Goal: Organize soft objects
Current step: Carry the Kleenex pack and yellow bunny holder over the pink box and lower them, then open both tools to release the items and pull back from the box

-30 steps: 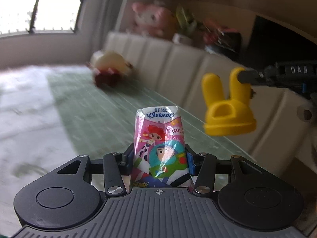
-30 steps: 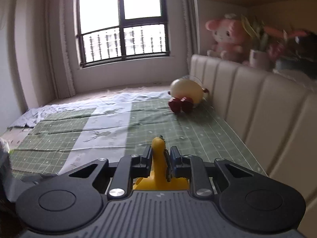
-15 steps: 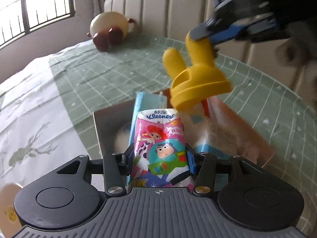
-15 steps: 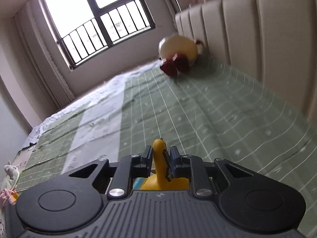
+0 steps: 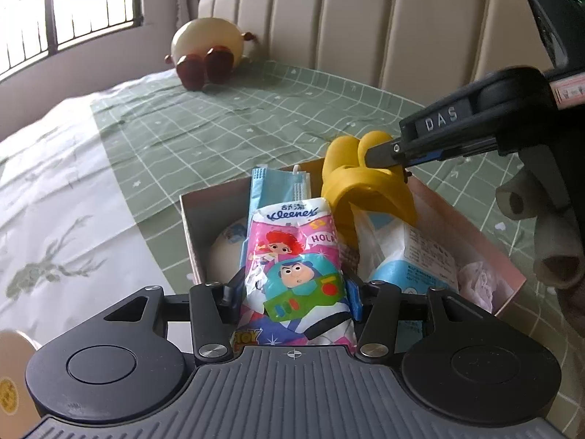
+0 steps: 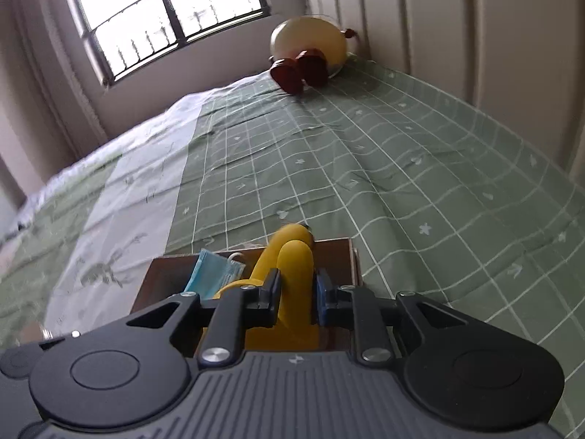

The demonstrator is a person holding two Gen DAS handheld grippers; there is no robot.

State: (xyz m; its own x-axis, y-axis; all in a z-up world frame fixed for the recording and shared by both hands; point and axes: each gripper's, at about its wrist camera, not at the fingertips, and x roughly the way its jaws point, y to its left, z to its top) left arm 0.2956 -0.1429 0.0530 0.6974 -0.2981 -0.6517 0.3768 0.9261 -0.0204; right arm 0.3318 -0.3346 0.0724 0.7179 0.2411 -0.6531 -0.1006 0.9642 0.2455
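While both opening claws grip tissue pack [image 5: 296, 256] and yellow toy [image 5: 362, 183], the box [image 5: 190, 219] holds packets.

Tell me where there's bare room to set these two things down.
The box is crowded: mask pack, blue-white packet and more. Only its left corner by the round white item is open. Bare bedspread lies between the box and the plush toy.

A barred window [image 6: 172, 18] beyond the padded headboard [image 5: 384, 22].
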